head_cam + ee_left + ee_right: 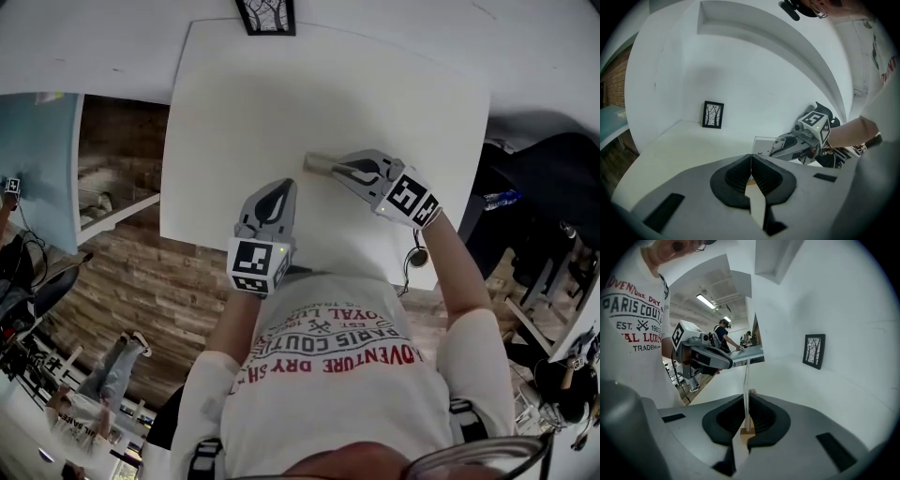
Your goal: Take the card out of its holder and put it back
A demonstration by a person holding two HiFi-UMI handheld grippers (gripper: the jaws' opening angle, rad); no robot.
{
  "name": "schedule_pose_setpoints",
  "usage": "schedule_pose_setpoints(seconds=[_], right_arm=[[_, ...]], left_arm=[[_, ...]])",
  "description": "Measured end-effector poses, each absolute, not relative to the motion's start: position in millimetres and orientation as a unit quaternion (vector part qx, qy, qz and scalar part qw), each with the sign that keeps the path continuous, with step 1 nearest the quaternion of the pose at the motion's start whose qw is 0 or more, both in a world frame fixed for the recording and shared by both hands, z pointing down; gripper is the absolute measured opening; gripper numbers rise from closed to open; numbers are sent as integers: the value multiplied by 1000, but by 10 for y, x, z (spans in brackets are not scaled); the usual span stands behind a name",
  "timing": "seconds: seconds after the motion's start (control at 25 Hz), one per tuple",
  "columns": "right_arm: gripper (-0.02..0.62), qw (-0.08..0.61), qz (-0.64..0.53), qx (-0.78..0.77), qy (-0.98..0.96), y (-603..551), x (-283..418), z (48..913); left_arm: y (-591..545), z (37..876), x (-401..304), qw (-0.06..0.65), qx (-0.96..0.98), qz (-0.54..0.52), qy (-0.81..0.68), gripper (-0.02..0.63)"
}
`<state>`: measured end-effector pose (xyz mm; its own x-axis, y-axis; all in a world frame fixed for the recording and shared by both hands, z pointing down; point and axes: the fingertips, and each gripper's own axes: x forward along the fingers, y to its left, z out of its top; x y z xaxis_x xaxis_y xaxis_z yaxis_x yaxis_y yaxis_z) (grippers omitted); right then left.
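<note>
A thin clear card (pixel 746 380) stands edge-on in a small wooden holder (pixel 747 431) on the white table (pixel 281 103). My right gripper (pixel 746 404) is shut on the card just above the holder. In the head view that gripper (pixel 339 169) reaches left onto the holder (pixel 317 164) at the table's middle. From the left gripper view the card (pixel 765 146) shows face-on, with the right gripper (pixel 787 145) behind it. My left gripper (pixel 279 189) hovers over the near part of the table, a little short of the holder, its jaws shut (pixel 751 161) with nothing between them.
A small black-framed picture (pixel 266 16) stands at the table's far edge against the white wall. A dark chair with a bag (pixel 544 187) is to the right of the table. Wooden floor lies to the left, with other people (pixel 723 333) further off.
</note>
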<state>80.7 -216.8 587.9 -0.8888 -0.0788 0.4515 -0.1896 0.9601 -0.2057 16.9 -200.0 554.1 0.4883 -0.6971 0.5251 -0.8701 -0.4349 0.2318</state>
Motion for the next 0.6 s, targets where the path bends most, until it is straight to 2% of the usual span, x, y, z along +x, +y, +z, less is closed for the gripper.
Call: schedule_pose_setpoints(seconds=[0.6], right_arm=[[35,211,90,54,-972,-2198,808,5537]], left_arm=[[-1984,5410,138,230,833,175,-472,25]])
